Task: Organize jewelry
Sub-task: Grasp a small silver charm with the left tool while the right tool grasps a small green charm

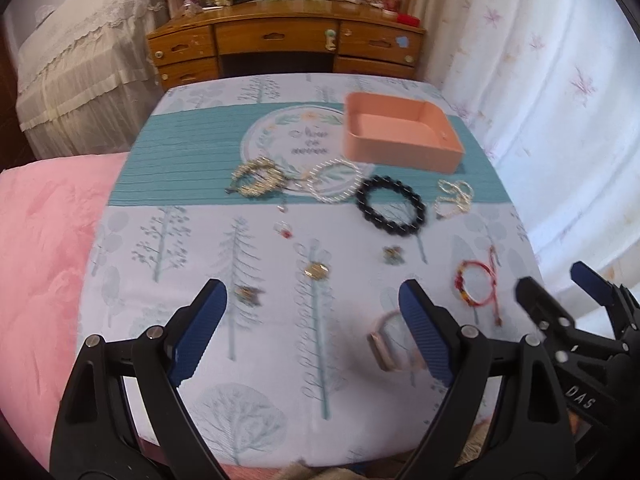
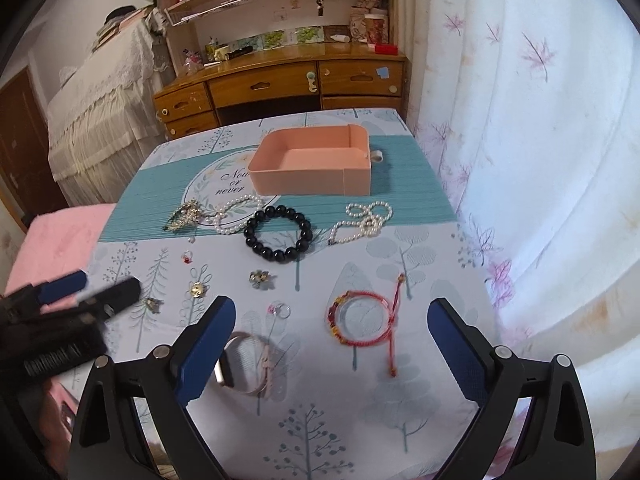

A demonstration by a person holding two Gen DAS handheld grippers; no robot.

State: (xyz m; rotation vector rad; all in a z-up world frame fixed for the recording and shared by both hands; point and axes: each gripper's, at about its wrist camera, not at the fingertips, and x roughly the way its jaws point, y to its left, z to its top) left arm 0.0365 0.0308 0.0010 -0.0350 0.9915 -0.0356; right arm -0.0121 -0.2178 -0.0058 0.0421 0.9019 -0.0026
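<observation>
The right gripper (image 2: pixel 330 344) stands wide open at the bottom of its frame with nothing between the pads, and the left gripper (image 1: pixel 316 332) is open and empty in the same way. The pink box (image 2: pixel 312 178), where I judge the jewelry should go, sits in the upper middle of the right view on the teal band of the tablecloth (image 2: pixel 420 400), and as far as its inside shows, it is empty. So the task seems to be at its very start. All pieces lie outside the box: just below it the black bead bracelet (image 2: pixel 279 234), a pearl necklace (image 2: pixel 366 220) to its right, another pearl strand (image 2: pixel 234 216) and a gold piece (image 2: pixel 186 216) to its left. Lower are small charms, a ring (image 2: pixel 282 311), the red cord bracelet (image 2: pixel 362 318) and a watch (image 2: pixel 248 364) beside the left pad.
</observation>
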